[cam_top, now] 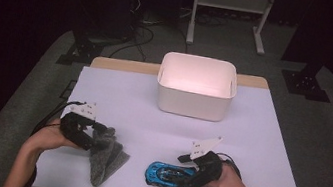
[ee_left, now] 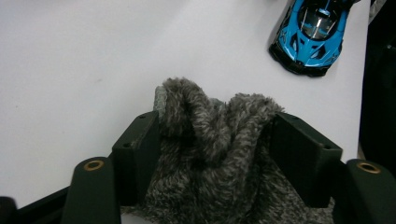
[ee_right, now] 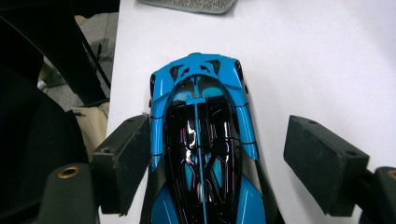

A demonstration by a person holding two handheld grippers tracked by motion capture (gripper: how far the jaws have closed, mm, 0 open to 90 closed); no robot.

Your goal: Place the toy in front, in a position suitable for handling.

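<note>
A grey fuzzy cloth (cam_top: pixel 106 157) lies bunched near the table's front left. My left gripper (cam_top: pixel 99 132) reaches over its upper end. In the left gripper view the cloth (ee_left: pixel 210 154) fills the gap between the jaws of the left gripper (ee_left: pixel 215 126) and brushes both pads, which stand apart and do not squeeze it. A blue and black toy car (cam_top: pixel 167 174) rests at the front right. My right gripper (cam_top: pixel 188 170) straddles the car (ee_right: pixel 201 154): in the right gripper view the left pad is at its side and the right pad (ee_right: pixel 322 163) stands clear of it.
A white empty bin (cam_top: pixel 193 105) stands at the back middle of the white table (cam_top: pixel 150 116). The car (ee_left: pixel 313 35) lies just past the cloth in the left gripper view. The table's front edge runs close behind both hands. A metal stand (cam_top: pixel 228 12) is on the floor beyond.
</note>
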